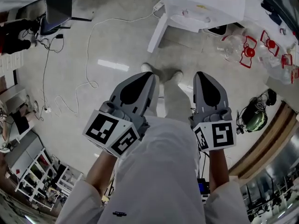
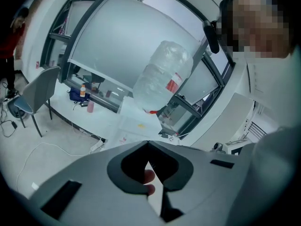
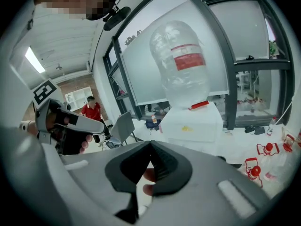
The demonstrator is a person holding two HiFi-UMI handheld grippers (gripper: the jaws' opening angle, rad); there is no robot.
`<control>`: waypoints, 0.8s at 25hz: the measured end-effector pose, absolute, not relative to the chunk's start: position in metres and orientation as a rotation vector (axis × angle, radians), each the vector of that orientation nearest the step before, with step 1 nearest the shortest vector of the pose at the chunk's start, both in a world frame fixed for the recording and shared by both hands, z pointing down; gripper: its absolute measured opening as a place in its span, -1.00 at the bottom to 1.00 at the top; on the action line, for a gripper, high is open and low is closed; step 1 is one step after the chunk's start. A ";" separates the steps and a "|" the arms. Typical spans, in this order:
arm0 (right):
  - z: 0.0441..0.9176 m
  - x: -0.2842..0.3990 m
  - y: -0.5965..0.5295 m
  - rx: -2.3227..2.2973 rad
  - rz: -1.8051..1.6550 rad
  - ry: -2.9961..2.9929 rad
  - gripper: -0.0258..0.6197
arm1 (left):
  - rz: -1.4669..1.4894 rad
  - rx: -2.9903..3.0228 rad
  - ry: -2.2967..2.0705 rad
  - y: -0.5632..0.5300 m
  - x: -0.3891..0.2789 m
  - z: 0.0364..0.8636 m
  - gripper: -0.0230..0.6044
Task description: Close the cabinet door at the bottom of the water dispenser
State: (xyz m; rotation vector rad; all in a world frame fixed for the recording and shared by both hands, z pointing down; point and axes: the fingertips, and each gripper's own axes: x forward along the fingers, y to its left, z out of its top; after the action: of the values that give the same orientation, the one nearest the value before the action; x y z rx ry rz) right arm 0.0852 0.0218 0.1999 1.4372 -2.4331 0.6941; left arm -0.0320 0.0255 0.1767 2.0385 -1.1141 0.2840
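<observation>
On the left hand-held gripper point(image 2: 148, 144) the jaws are pressed together, nothing between them. The right hand-held gripper point(image 3: 150, 144) is likewise clenched and empty. Both are held low in front of the person's legs point(image 1: 175, 97), side by side but apart, noses forward and somewhat down. Ahead, well apart from both, stands the dispenser point(image 3: 192, 120), a white box with an upturned bottle point(image 3: 181, 55) on top. Its lower cabinet is hidden behind the gripper bodies in both gripper views. In the head view a white panel point(image 1: 157, 33) juts from its near corner over the floor point(image 1: 93, 45), probably the open door seen edge-on. Judgement: approach not complete. Closed jaws suit a push, so no grasp is needed. Best to step in, lower one nose to the panel's free edge, away from the hinge, and press steadily until flush, easing off at the end so the bottle doesn't rock.
</observation>
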 end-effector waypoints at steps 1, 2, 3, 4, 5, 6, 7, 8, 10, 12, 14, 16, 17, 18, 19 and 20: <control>0.204 0.079 0.020 1.418 0.694 -2.442 -0.89 | 0.284 2.032 -1.121 0.024 -0.036 0.182 -0.90; 0.208 0.074 0.019 1.398 0.693 -2.450 -0.89 | 0.283 2.022 -1.126 0.024 -0.038 0.188 -0.90; 0.213 0.070 0.019 1.376 0.691 -2.456 -0.89 | 0.280 2.010 -1.130 0.025 -0.040 0.194 -0.90; 0.218 0.065 0.019 1.355 0.688 -2.460 -0.89 | 0.276 1.997 -1.137 0.026 -0.043 0.199 -0.90; 0.223 0.061 0.019 1.336 0.686 -2.464 -0.89 | 0.272 1.987 -1.144 0.027 -0.045 0.205 -0.90; 0.229 0.057 0.018 1.318 0.686 -2.466 -0.89 | 0.269 1.977 -1.151 0.027 -0.047 0.210 -0.90; 0.235 0.053 0.017 1.303 0.687 -2.467 -0.89 | 0.267 1.968 -1.157 0.027 -0.050 0.215 -0.90; 0.242 0.049 0.018 1.287 0.689 -2.468 -0.89 | 0.266 1.958 -1.164 0.028 -0.052 0.220 -0.90; 0.253 0.042 0.018 1.259 0.696 -2.468 -0.89 | 0.268 1.939 -1.176 0.030 -0.058 0.231 -0.90; 0.264 0.035 0.017 1.233 0.707 -2.468 -0.89 | 0.268 1.921 -1.189 0.030 -0.065 0.240 -0.90; 0.274 0.027 0.017 1.208 0.717 -2.466 -0.89 | 0.267 1.901 -1.201 0.031 -0.073 0.249 -0.90; 0.284 0.020 0.016 1.190 0.724 -2.461 -0.89 | 0.270 1.883 -1.208 0.033 -0.079 0.260 -0.91; 0.289 0.018 0.016 1.183 0.728 -2.458 -0.89 | 0.272 1.873 -1.209 0.035 -0.081 0.266 -0.90; 0.294 0.016 0.015 1.176 0.734 -2.457 -0.89 | 0.275 1.863 -1.211 0.037 -0.083 0.272 -0.90; 0.299 0.014 0.014 1.168 0.740 -2.457 -0.89 | 0.277 1.854 -1.214 0.038 -0.085 0.278 -0.90; 0.304 0.012 0.013 1.159 0.746 -2.458 -0.89 | 0.280 1.848 -1.218 0.038 -0.086 0.284 -0.91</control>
State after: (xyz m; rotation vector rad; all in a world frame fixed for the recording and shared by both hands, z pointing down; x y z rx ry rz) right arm 0.0119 0.0130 0.3041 1.1587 -2.4584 0.7464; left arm -0.0862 0.0383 0.2844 1.8480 -1.2183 0.2798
